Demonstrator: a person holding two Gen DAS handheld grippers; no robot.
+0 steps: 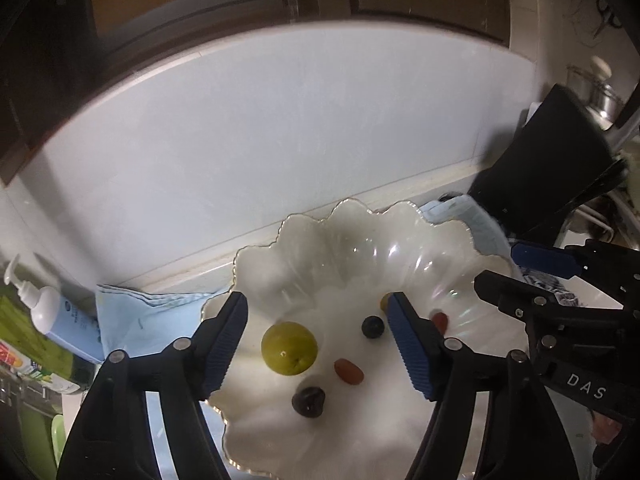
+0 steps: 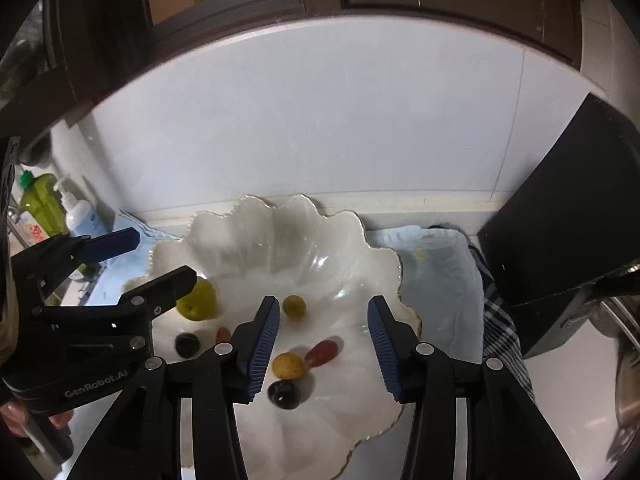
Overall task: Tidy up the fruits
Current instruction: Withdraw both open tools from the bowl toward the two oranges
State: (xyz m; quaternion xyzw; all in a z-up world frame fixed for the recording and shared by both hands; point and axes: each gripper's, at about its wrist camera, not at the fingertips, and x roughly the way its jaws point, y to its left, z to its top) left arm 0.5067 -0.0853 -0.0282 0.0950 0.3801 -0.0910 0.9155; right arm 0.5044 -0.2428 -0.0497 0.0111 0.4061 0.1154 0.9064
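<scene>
Left wrist view puts the green fruit (image 1: 289, 348) on the floor of your white scalloped dish (image 1: 280, 248), lying free between the spread jaws of your left gripper (image 1: 316, 340); neither pad presses on it. It is round, so it has no long axis to speak of. Right of it on the dish floor lie a dark berry (image 1: 373, 326), a red oblong fruit (image 1: 348, 370) slanting down to the right, and a dark grape (image 1: 308, 401) nearer you.

Right wrist view shows your right gripper (image 2: 324, 340) over the same dish, jaws apart and holding nothing. Between them lie a yellow fruit (image 2: 288, 365), a red grape (image 2: 322, 353) whose long axis tilts up to the right, and a dark fruit (image 2: 283, 394); a second yellow fruit (image 2: 295, 307) sits farther in.

Open dish floor lies right of these fruits, up to the gold-edged rim. Beyond the rim a blue cloth (image 2: 436, 280) spreads beneath, a black box (image 2: 568, 216) stands at the right, and a pump bottle (image 1: 60, 312) at the left.
</scene>
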